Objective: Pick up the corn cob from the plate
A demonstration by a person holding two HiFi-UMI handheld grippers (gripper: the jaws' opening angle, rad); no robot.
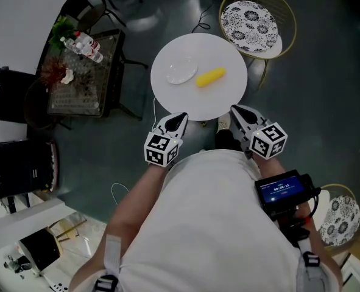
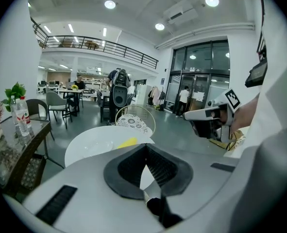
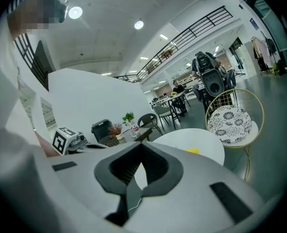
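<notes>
A yellow corn cob (image 1: 211, 76) lies on the round white table (image 1: 228, 96), just right of a clear plate (image 1: 181, 72) and touching or nearly touching its rim. Both grippers hang at the table's near edge, short of the cob and pointing toward it. My left gripper (image 1: 181, 118) is shut with nothing in it. My right gripper (image 1: 236, 111) also looks shut and holds nothing. In the left gripper view the cob (image 2: 128, 142) shows just beyond the closed tips (image 2: 145, 147). In the right gripper view the cob (image 3: 193, 150) lies to the right of the tips (image 3: 142, 145).
A gold wire chair with a patterned cushion (image 1: 250, 18) stands behind the table to the right. A dark glass side table (image 1: 82, 72) with bottles and plants is on the left, beside black bins (image 1: 9, 96). Another patterned chair (image 1: 341, 212) is at lower right.
</notes>
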